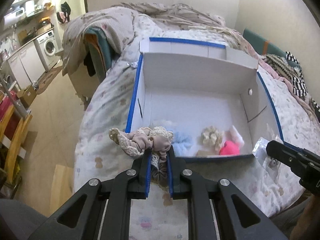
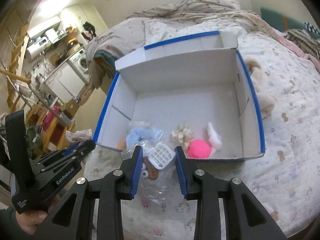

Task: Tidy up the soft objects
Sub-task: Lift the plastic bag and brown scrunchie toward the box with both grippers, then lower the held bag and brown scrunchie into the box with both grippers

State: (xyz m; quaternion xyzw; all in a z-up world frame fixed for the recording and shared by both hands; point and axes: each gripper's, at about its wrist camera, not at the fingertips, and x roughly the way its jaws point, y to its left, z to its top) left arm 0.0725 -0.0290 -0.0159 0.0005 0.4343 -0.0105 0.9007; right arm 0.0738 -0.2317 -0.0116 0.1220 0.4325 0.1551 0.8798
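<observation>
Beige fabric fills the left hand-held gripper (image 1: 159, 156): its 2 blue-padded fingers are clamped together on a bunched beige scrunchie (image 1: 140, 140), part plain cloth and part lace, held just over the near left corner of a white cardboard box (image 1: 192, 76) with blue-taped rims. The box sits open on a bed (image 1: 104, 104) covered by a pale printed quilt.

Inside the box, along the near wall, lie a light blue fluffy scrunchie (image 1: 183, 139), a cream scrunchie (image 1: 212, 137), a bright pink ball-like soft item (image 1: 230, 148) and a white-and-pink fluffy piece (image 1: 237, 135) touching it.

The right hand-held gripper (image 2: 159, 158) stands with its fingers apart, 1 on each side of a clear plastic bag (image 2: 154, 188) lying on the quilt just in front of the box. Within the bag show a white gridded plastic piece (image 2: 162, 156) and a brown item (image 2: 153, 171) beside small white rings. Whether the pads touch the bag cannot be told.

A cream fluffy toy (image 2: 264, 98) lies on the bed just outside the box's right wall. Beyond the bed, a washing machine (image 1: 49, 45) stands under a counter.
</observation>
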